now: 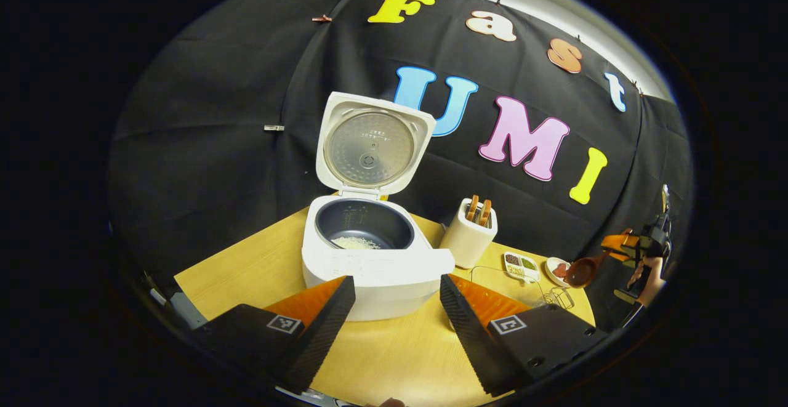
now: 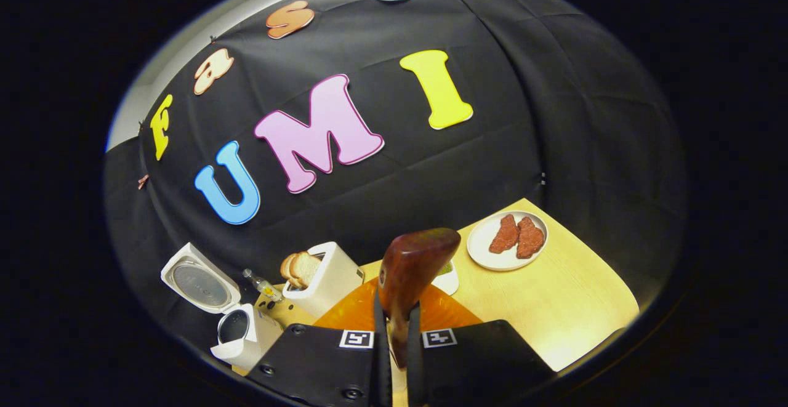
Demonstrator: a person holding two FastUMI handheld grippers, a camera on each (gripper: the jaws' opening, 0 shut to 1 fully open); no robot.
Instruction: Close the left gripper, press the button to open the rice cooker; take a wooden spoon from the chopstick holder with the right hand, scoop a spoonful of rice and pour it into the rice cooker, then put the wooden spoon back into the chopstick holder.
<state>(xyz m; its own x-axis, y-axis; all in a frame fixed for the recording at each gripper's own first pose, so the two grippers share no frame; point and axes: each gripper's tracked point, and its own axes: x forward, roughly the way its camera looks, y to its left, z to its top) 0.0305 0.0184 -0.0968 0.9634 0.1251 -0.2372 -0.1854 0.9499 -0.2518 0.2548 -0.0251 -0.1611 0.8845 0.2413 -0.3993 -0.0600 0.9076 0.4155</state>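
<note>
The white rice cooker (image 1: pixel 375 271) stands open on the wooden table, lid (image 1: pixel 369 148) upright, with a little rice (image 1: pixel 356 242) in its dark pot. My left gripper (image 1: pixel 397 284) is open just in front of the cooker and holds nothing. To the cooker's right is the white chopstick holder (image 1: pixel 469 237), wooden handles sticking out of it. Far right, the right gripper (image 1: pixel 643 250) carries the wooden spoon (image 1: pixel 582 271) in the air. In the right gripper view my right gripper (image 2: pixel 397 333) is shut on the wooden spoon (image 2: pixel 415 262), above the table near the chopstick holder (image 2: pixel 326 281) and cooker (image 2: pixel 243 330).
A small divided dish (image 1: pixel 520 265), a saucer (image 1: pixel 557 269) and a clear glass container (image 1: pixel 542 293) lie right of the holder. A white plate (image 2: pixel 486 253) with red pieces sits toward the table's far corner. A small bottle (image 2: pixel 261 284) stands behind the cooker.
</note>
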